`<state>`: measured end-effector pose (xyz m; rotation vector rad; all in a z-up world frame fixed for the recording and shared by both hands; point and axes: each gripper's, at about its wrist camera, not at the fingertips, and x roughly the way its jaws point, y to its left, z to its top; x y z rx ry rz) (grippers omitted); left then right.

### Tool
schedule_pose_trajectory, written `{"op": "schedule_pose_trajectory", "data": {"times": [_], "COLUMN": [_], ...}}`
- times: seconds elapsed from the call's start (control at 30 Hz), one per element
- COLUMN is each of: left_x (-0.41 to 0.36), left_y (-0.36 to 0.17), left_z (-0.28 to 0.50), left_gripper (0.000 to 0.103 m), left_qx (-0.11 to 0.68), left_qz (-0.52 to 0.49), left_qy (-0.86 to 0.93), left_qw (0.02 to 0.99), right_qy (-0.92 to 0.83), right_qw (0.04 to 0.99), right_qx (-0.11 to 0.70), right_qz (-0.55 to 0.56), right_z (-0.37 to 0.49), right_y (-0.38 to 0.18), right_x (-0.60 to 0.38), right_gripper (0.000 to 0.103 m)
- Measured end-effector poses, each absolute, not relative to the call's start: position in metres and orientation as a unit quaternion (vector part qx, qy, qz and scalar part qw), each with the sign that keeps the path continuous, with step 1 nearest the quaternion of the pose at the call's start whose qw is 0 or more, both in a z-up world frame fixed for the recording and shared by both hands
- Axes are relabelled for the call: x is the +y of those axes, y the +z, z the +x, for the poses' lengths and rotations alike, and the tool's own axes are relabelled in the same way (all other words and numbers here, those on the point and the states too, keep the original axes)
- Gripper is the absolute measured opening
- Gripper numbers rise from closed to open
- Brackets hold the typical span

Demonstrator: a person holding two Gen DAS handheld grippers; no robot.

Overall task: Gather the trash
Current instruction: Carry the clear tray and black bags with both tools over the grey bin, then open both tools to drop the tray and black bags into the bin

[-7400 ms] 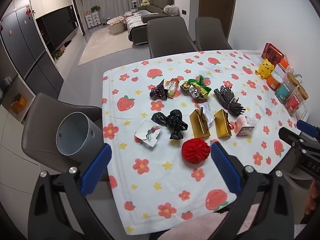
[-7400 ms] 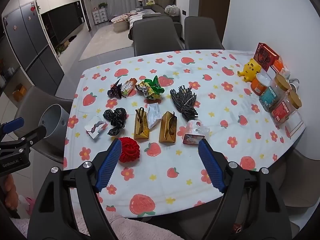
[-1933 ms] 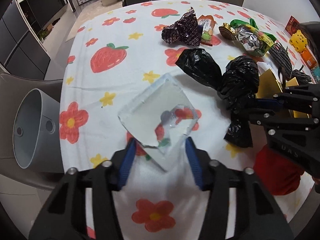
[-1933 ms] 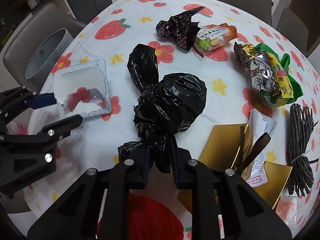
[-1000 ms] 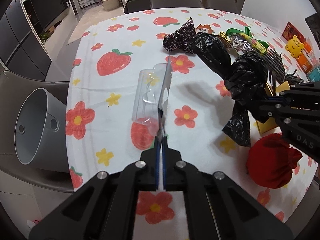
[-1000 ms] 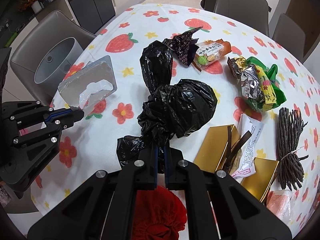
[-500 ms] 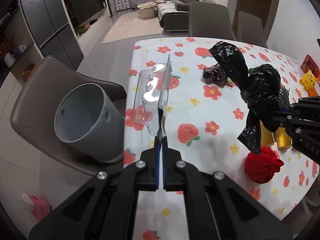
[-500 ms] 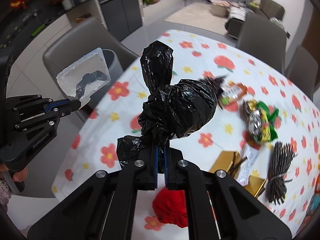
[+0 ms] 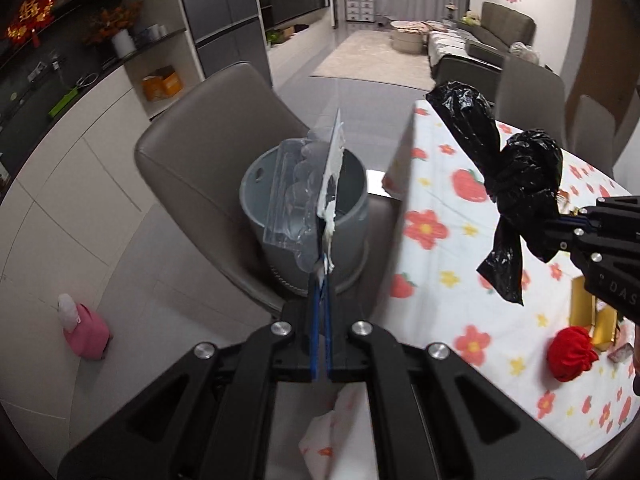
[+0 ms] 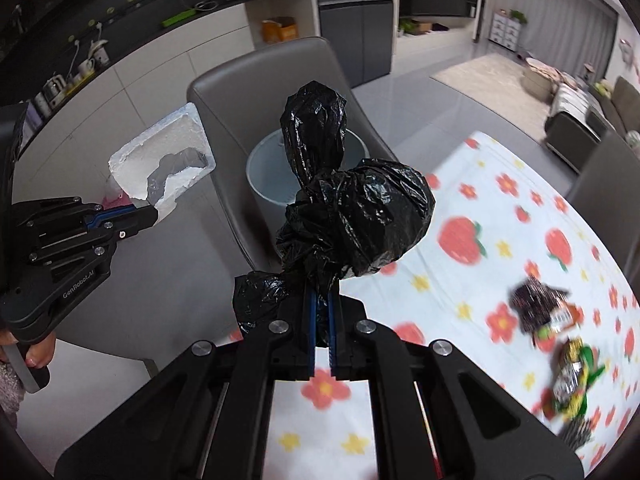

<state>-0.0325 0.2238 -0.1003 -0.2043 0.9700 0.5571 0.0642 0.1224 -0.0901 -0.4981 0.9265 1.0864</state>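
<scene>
Both claws now carry trash above bin (image 9: pixel 280 200) on chair (image 9: pixel 192 152).

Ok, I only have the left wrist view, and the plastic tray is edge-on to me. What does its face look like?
Observer: In the right wrist view the plastic tray shows its broad face, with white film torn open along the lower edge.
Operator: Is the right gripper shut on the black bag?
Observer: Yes. The right gripper is closed on the bunched neck of the black bag.
Operator: Any trash on the table behind that bag?
Observer: A dark wrapper and a green wrapper lie on the tablecloth. Both are blurred.
</scene>
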Motion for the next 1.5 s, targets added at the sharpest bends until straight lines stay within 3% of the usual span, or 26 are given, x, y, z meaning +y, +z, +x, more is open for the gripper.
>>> {"op": "schedule_pose_trajectory", "data": {"times": [0.43, 0.87, 0.93, 0.97, 1.0, 1.5], "left_x": [0.380, 0.399, 0.397, 0.396, 0.395, 0.395], "left_y": [-0.145, -0.155, -0.156, -0.157, -0.158, -0.155], "left_z": [0.020, 0.040, 0.042, 0.043, 0.042, 0.064], "left_gripper": [0.003, 0.003, 0.003, 0.003, 0.003, 0.003], "left_qx": [0.478, 0.490, 0.490, 0.491, 0.491, 0.489], "left_qz": [-0.104, -0.107, -0.106, -0.105, -0.105, -0.093], "left_qy": [0.258, 0.237, 0.235, 0.233, 0.233, 0.203], "left_qw": [0.833, 0.832, 0.833, 0.833, 0.833, 0.843], "right_qy": [0.488, 0.483, 0.477, 0.472, 0.466, 0.446], "right_qw": [0.708, 0.707, 0.706, 0.707, 0.713, 0.738], "right_qx": [0.447, 0.451, 0.458, 0.462, 0.463, 0.454], "right_qz": [-0.248, -0.251, -0.255, -0.252, -0.246, -0.224], "right_z": [0.106, 0.125, 0.129, 0.131, 0.135, 0.146], "right_y": [-0.140, -0.158, -0.164, -0.166, -0.164, -0.142], "right_x": [0.306, 0.341, 0.344, 0.345, 0.347, 0.318], "right_gripper": [0.004, 0.004, 0.017, 0.038, 0.051, 0.051]}}
